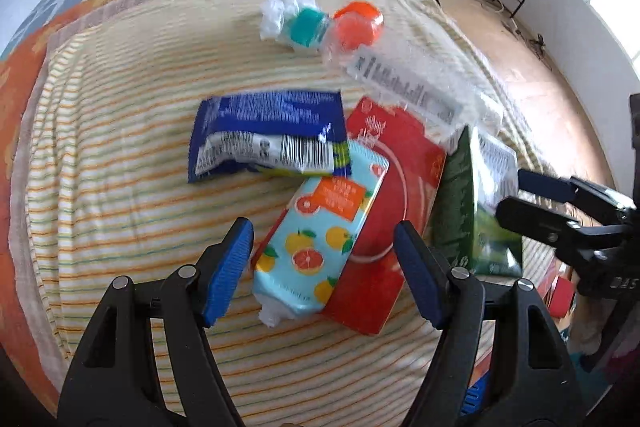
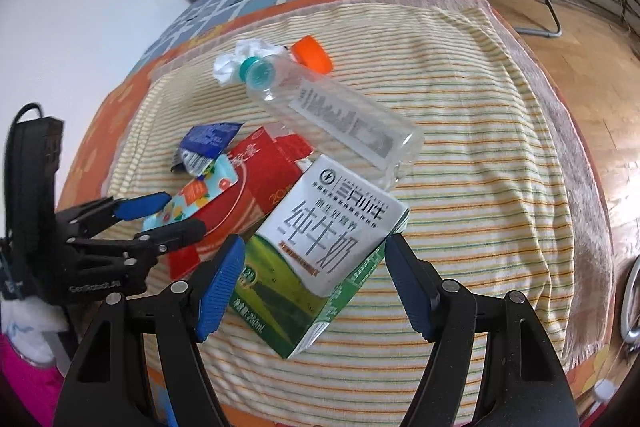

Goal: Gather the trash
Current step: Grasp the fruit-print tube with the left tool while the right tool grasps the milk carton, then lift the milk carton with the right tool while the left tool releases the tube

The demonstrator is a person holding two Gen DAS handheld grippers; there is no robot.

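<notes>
**Both grippers lined up over a heap of trash on the bed**

The trash lay bunched in the middle of a striped towel (image 2: 460, 155) spread over the bed, probably so that all of it sat within reach of both hands. A clear bottle (image 2: 336, 115) lay on its side at the far end, its teal cap (image 2: 256, 70) against a crumpled tissue (image 2: 244, 57), with an orange cap (image 2: 314, 53) just beside it. Nearer, a blue wrapper (image 1: 268, 135) lay flat, its edge touching a pale blue citrus pack (image 1: 320, 223). That pack rested tilted on top of a red carton (image 1: 400, 155), and a green and white milk carton (image 2: 320, 251) leaned against the red one's other side.

The left hand-held gripper (image 1: 324, 263) pointed steeply down with its jaws spread wide on either side of the citrus pack. The pads stood clear of it, so it held nothing. Since the pack was the topmost piece on that side, it looked like the natural first pick.

The right hand-held gripper (image 2: 314, 283) likewise stood wide open, straddling the milk carton at its near corner without pressing on it. The carton lay skewed to the jaws, so a slight roll of the wrist would likely be needed to close on its flat faces.

No bin or bag could be made out in either view.
</notes>
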